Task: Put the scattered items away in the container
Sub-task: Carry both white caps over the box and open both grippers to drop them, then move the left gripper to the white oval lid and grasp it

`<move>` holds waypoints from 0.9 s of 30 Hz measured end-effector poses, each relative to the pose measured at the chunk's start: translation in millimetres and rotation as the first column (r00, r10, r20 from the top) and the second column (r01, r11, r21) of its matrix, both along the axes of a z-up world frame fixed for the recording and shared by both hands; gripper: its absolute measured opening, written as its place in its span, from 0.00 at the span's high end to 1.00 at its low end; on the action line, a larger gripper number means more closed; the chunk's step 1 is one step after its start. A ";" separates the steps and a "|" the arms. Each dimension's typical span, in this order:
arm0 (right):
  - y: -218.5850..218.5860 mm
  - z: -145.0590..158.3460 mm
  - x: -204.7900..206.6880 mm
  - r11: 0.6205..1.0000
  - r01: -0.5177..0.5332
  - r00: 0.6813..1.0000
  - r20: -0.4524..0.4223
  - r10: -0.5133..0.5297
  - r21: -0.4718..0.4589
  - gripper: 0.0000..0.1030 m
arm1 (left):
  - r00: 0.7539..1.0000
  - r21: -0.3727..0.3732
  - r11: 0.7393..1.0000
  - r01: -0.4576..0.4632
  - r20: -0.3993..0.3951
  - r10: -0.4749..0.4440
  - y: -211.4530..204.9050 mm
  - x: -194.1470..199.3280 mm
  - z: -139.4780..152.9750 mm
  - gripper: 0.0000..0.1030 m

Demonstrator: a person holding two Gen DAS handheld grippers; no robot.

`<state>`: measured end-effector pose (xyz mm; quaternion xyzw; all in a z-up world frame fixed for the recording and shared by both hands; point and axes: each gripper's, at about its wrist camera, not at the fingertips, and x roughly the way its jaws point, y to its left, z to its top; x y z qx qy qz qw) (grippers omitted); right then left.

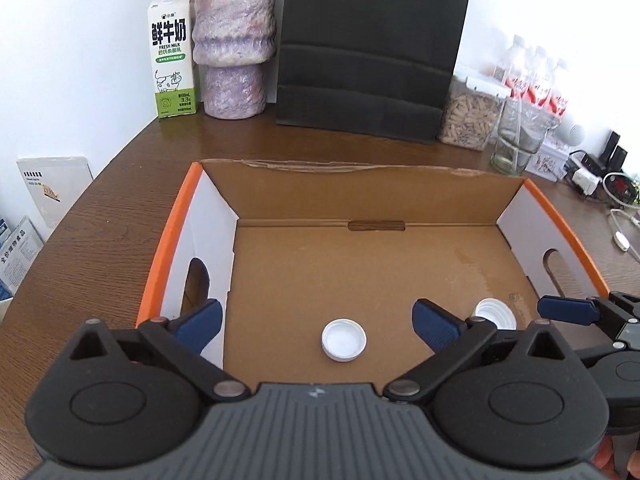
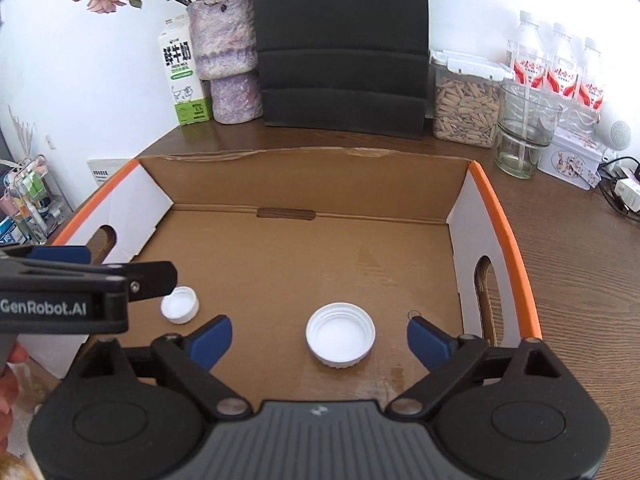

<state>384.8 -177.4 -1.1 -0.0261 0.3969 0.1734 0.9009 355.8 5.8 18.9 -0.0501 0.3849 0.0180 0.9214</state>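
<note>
Inside the box [image 2: 496,216], both your claws [image 1: 316,320] [image 2: 318,334] gape released over loose caps [image 1: 344,339] [image 2: 340,334]; withdrawing low could knock one.

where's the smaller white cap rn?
Smaller white cap lies open side up on the cardboard box floor, lower left in the right wrist view, left of the larger white cap.
</note>
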 end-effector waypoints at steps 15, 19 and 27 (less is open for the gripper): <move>-1.5 37.0 -43.4 1.000 -0.015 0.994 0.108 0.017 -0.014 0.00 | 0.998 -0.101 0.995 0.004 0.067 0.003 9.5 -31.4 24.1 0.00; -4.3 50.3 -66.8 0.999 -0.026 0.988 0.151 0.031 -0.035 0.00 | 0.995 -0.107 0.994 0.013 0.095 -0.003 14.8 -49.7 35.6 0.00; -28.6 73.9 -132.6 0.998 -0.063 0.963 0.261 0.061 -0.004 0.00 | 0.984 -0.169 0.985 0.042 0.180 -0.011 41.3 -108.5 48.6 0.00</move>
